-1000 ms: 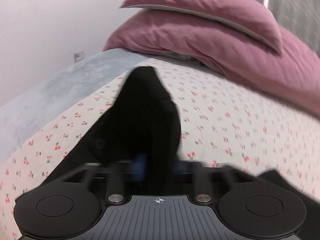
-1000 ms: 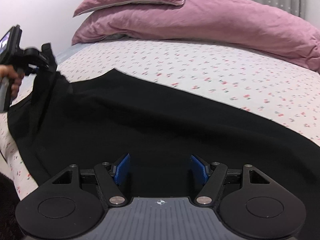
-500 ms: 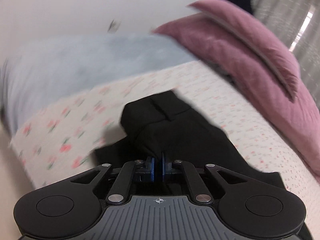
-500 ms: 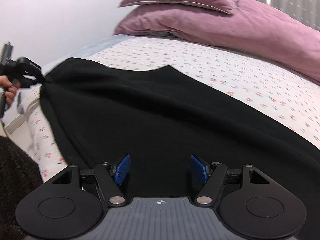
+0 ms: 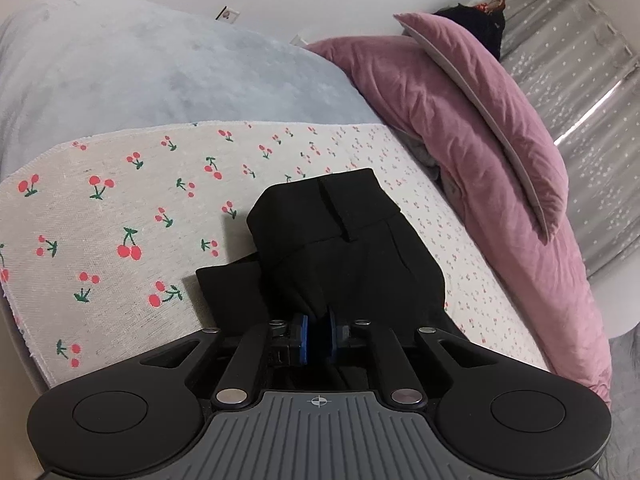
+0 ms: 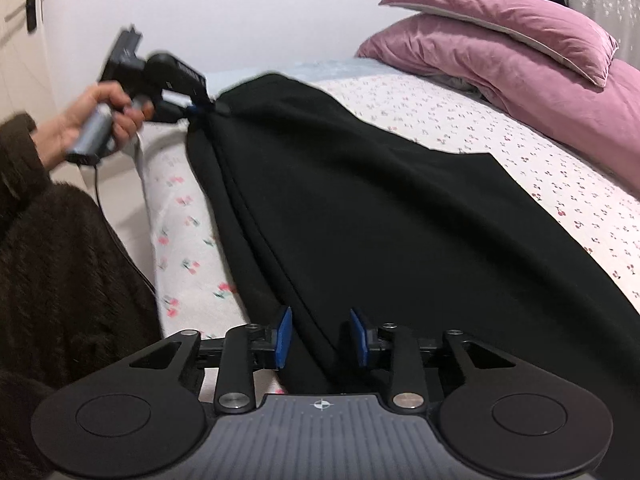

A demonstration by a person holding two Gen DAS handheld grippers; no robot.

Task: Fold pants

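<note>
Black pants [image 6: 380, 208] lie spread across the cherry-print sheet [image 6: 520, 140], one long edge near the bed's side. My left gripper [image 5: 318, 334] is pinched on a corner of the pants [image 5: 340, 240] at the waistband end, its jaws easing open a little with cloth still between the pads. In the right wrist view a hand holds that left gripper [image 6: 196, 109], and the cloth is drawn taut from it. My right gripper [image 6: 321, 336] sits low over the pants' folded edge. Its jaws are closing with the seam between the pads, which stand apart from it.
Pink pillows and a duvet [image 6: 500, 40] are piled at the bed's head. A grey-blue blanket [image 5: 160, 68] lies beyond the sheet [image 5: 120, 200]. The mattress side [image 6: 180, 220] drops off at left beside a person's dark sleeve [image 6: 60, 260]. A curtain [image 5: 580, 72] hangs at the right.
The left gripper has swung and rolled while carrying the pants corner, which now rests lower on the sheet. The right gripper's jaws have narrowed and it has shifted toward the bed's side edge.
</note>
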